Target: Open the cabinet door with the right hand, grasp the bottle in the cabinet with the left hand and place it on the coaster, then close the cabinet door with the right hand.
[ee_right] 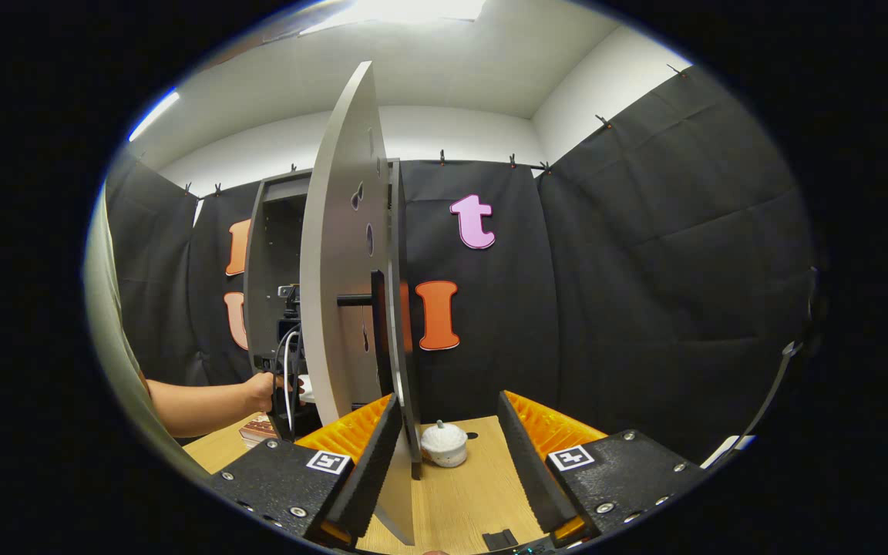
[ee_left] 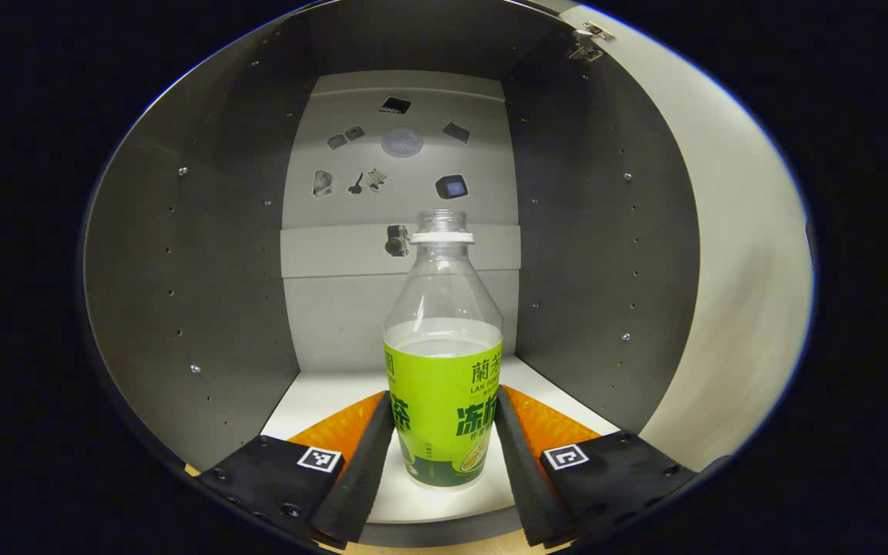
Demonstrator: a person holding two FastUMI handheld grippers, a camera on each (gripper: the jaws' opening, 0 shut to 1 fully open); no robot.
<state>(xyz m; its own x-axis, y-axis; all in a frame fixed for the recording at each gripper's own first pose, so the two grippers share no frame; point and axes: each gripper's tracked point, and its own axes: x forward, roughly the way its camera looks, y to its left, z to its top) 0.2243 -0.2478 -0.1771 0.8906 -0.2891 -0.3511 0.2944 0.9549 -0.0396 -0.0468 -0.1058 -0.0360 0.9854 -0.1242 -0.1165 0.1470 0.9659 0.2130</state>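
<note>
Clear glossy plastic bottle (ee_left: 442, 362)

Recording booth, black cloth wall (ee_right: 644, 270), cabinet (ee_right: 274, 254)

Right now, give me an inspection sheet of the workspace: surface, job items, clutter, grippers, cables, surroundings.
Surface: wooden table; pale cabinet floor.
Job's things: bottle upright in the cabinet, uncapped, partly filled; door open; coaster not made out.
Clutter: small white lidded pot on the table.
Grippers: left gripper open, fingers either side of the bottle; right gripper open, the door's edge between its fingers.
Cables: cables by the hand at the cabinet.
Surroundings: black cloth wall.
</note>
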